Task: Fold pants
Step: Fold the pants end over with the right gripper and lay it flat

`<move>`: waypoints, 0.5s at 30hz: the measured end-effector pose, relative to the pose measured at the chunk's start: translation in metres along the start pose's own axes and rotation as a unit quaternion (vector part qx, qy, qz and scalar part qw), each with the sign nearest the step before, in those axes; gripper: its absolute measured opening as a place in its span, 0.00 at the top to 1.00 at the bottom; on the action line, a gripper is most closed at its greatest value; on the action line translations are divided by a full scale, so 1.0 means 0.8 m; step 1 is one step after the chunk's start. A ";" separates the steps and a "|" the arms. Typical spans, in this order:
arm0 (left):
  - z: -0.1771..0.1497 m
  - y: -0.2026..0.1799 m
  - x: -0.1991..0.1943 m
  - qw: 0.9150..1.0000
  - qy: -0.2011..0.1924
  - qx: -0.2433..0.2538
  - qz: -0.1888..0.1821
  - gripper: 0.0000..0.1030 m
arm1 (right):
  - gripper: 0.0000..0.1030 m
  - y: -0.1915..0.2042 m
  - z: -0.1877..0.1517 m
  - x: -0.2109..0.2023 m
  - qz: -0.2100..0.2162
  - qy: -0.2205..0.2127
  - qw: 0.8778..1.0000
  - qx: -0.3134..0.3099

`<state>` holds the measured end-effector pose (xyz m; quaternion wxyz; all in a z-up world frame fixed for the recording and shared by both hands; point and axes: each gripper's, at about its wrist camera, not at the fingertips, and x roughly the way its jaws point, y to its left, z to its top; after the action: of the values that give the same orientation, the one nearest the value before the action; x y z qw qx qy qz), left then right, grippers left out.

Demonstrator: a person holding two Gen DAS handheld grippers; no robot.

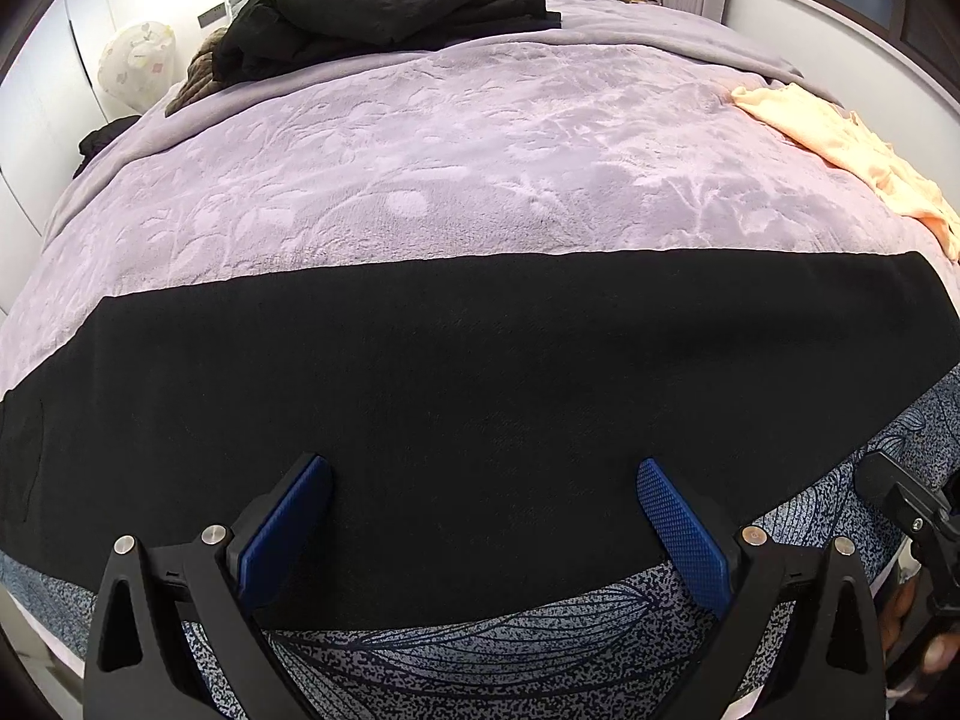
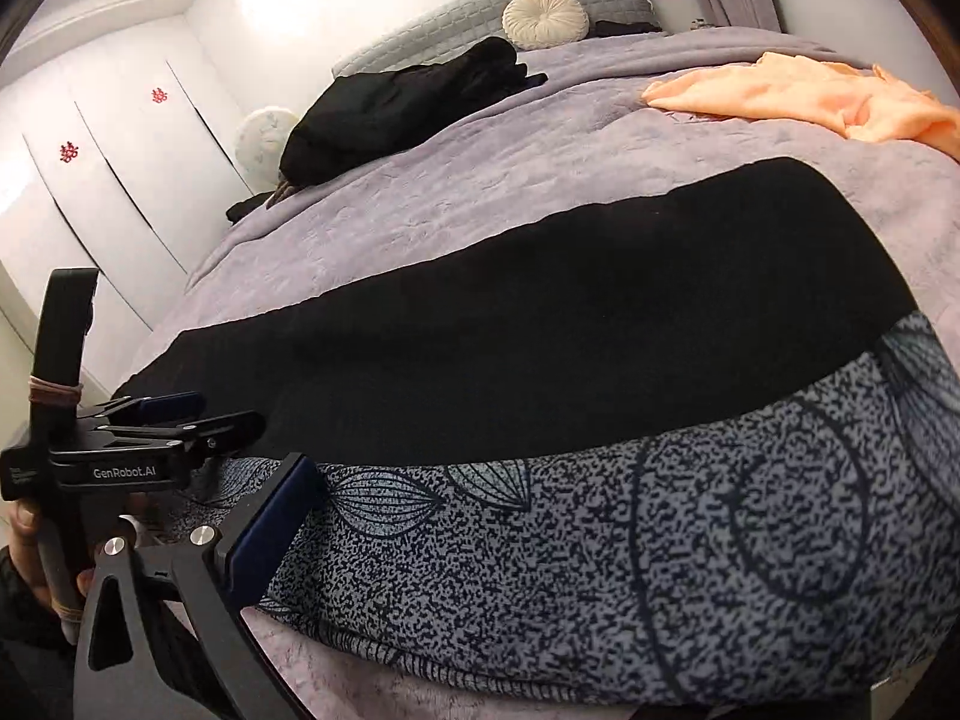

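the black pants (image 1: 480, 372) lay flat across the near part of the bed (image 1: 420, 180), stretched sideways as one long dark band, resting partly on the lilac blanket and partly on a speckled blue-grey patterned cloth (image 2: 660, 540) along the bed's near edge; the left gripper (image 1: 483, 534) hovered above the pants' near hem with its blue pads spread wide, nothing between them; the right gripper (image 2: 420, 570) showed only one finger (image 2: 270, 534) in its own view, so whether its tongs stood apart or together could not be told; it held nothing visible; in my judgement the fabric was soft, light and limp, likely to sag and drag on the plush blanket, not fragile; best taken by pinching the near edge at two spread points, or at the two ends; a heap of dark clothes (image 1: 384, 6) and an orange garment (image 2: 810, 96) lay well apart.
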<state>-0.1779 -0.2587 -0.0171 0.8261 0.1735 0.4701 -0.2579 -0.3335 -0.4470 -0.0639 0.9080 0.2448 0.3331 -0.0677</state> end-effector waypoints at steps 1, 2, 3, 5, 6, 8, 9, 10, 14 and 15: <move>0.001 0.000 0.000 1.000 0.001 0.000 0.001 0.00 | 0.00 -0.001 0.001 0.000 0.002 0.001 1.000 0.000; 0.002 0.000 -0.001 1.000 0.004 0.000 0.001 0.00 | 0.00 -0.001 0.000 -0.002 0.004 0.004 1.000 0.000; 0.006 0.000 -0.003 1.000 0.009 0.000 -0.002 0.00 | 0.00 -0.003 -0.003 -0.008 0.006 0.008 1.000 0.002; 0.014 0.001 -0.009 1.000 0.010 -0.003 -0.019 0.00 | 0.00 -0.013 -0.001 -0.013 0.016 0.012 1.000 0.021; 0.017 0.001 -0.015 1.000 0.004 -0.007 -0.027 0.00 | 0.00 -0.016 0.001 -0.015 0.020 0.010 0.999 0.032; 0.021 -0.003 -0.021 0.999 -0.002 -0.010 -0.038 0.00 | 0.00 -0.016 0.004 -0.013 0.019 0.012 0.999 0.049; 0.022 -0.007 -0.019 0.999 -0.001 -0.007 -0.034 0.00 | 0.00 -0.017 0.005 -0.013 0.017 0.012 0.998 0.053; 0.021 -0.012 -0.011 1.000 0.009 -0.004 -0.017 0.00 | 0.00 -0.019 0.005 -0.012 0.018 0.010 0.998 0.059; 0.010 -0.015 0.018 1.000 0.009 -0.013 0.004 0.00 | 0.00 -0.020 0.014 -0.006 0.018 0.015 0.996 0.086; 0.008 -0.018 0.017 1.000 0.002 -0.009 0.012 0.00 | 0.00 -0.020 0.016 -0.005 0.018 0.020 0.996 0.083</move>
<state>-0.1762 -0.2774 -0.0266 0.8298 0.1721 0.4719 -0.2431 -0.3336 -0.4673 -0.0593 0.8790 0.3263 0.3397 -0.0737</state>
